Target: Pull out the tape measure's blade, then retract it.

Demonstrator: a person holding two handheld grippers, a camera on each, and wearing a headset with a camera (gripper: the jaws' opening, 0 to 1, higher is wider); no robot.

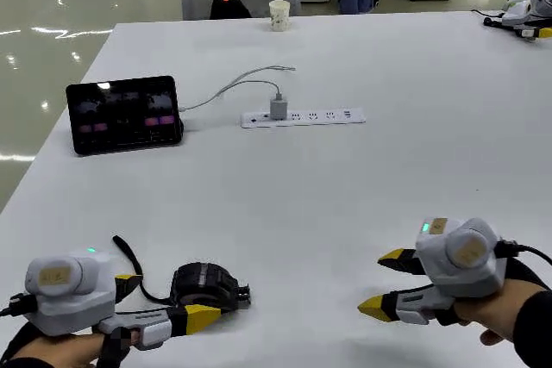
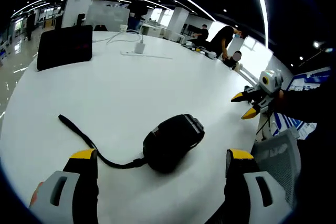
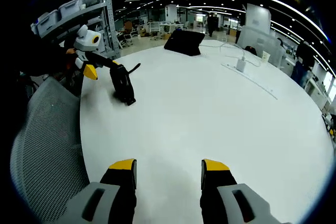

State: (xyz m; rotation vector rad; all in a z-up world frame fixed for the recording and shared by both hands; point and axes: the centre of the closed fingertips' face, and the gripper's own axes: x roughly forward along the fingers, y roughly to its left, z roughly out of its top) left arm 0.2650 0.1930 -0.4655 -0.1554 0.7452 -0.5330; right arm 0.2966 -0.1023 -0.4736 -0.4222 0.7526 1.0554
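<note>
The black tape measure (image 1: 205, 286) lies on the white table (image 1: 328, 187) near its front left edge, its black strap (image 1: 129, 258) curling off to the left. My left gripper (image 1: 164, 299) is open, one yellow-tipped jaw on each side of the case (image 2: 170, 141), and I cannot tell whether they touch it. In the right gripper view the tape measure (image 3: 123, 85) stands at the far left with the left gripper (image 3: 89, 69) behind it. My right gripper (image 1: 384, 283) hovers open and holds nothing at the front right, well apart from the tape measure.
A dark tablet (image 1: 125, 114) stands propped at the back left. A white power strip (image 1: 302, 117) with a charger and cable lies mid-table. A paper cup (image 1: 279, 15) sits at the far edge. A grey mesh chair (image 3: 47, 145) is beside the table.
</note>
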